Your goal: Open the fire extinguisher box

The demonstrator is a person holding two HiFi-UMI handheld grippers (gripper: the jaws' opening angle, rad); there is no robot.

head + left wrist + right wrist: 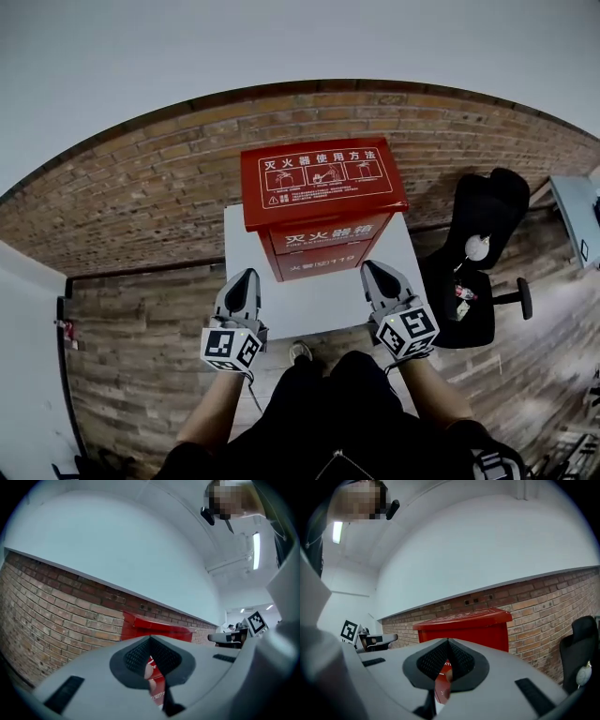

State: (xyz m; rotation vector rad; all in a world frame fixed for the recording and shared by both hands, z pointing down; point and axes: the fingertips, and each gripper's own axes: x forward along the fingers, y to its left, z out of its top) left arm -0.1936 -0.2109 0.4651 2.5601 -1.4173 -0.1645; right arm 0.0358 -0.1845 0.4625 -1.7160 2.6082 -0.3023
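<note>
A red fire extinguisher box (pixel 322 208) with white print stands on a white table (pixel 319 300) against the brick wall, its lid down. My left gripper (pixel 246 277) hovers over the table's front left, short of the box, jaws shut and empty. At the front right my right gripper (pixel 373 268) is also shut with nothing in it, its tip close to the box's lower front. The box (pixel 157 629) appears beyond the closed jaws of the left gripper (pixel 151 641) in the left gripper view, and the box (pixel 466 627) fills the middle behind the right gripper (pixel 448 643) in the right gripper view.
A brick wall (pixel 150 187) runs behind the table. A black office chair (pixel 483 253) stands to the right on the wooden floor (pixel 131 356). A grey desk corner (pixel 577 216) is at the far right. My legs and a shoe are under the table's front edge.
</note>
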